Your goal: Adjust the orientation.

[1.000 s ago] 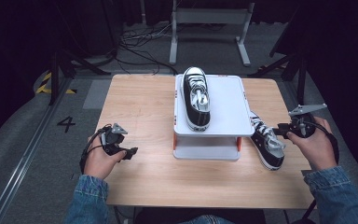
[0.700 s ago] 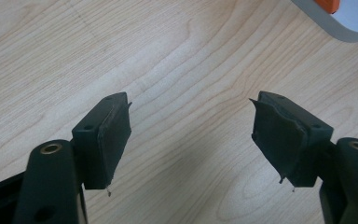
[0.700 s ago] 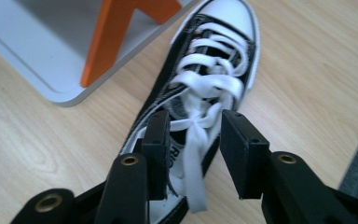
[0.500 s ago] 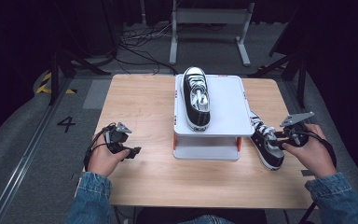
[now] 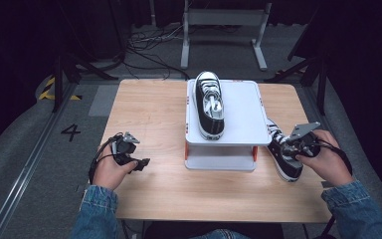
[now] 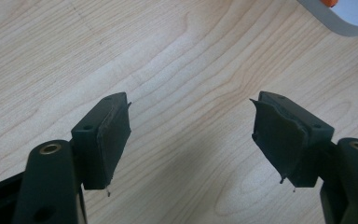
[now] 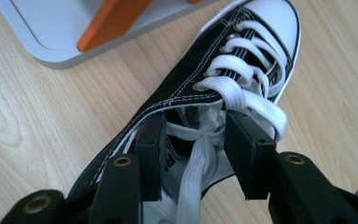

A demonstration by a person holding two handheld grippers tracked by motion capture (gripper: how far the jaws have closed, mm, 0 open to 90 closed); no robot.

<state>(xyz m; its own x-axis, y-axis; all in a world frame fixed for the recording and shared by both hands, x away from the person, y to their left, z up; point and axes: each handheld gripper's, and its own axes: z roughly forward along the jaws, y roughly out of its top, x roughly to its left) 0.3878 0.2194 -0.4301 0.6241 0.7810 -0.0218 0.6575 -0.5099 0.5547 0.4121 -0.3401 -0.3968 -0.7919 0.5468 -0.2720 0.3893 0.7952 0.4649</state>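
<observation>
A black-and-white high-top sneaker [image 5: 210, 102] stands on the white raised platform [image 5: 243, 107] at the table's middle. Its twin [image 5: 280, 158] lies on the table to the right of the platform, toe pointing away [image 7: 242, 60]. My right gripper [image 5: 291, 147] dips into that shoe's opening. Its jaws [image 7: 193, 140] have just been closing, with loose white laces and the tongue between them; the pads do not visibly pinch anything. My left gripper [image 5: 139, 163] rests over bare wood at the left, open and empty [image 6: 191, 135].
The platform has orange legs [image 7: 112, 21] and a grey-white base [image 7: 51, 28]; its corner [image 6: 345, 23] lies ahead of the left gripper. The wooden table [image 5: 149, 109] has free room on its left half. Dark floor, cables and a metal stand lie beyond the far edge.
My right hand has come in and down toward the shoe on the table, and its jaws now sit in the shoe's opening. The left hand has stayed put.
</observation>
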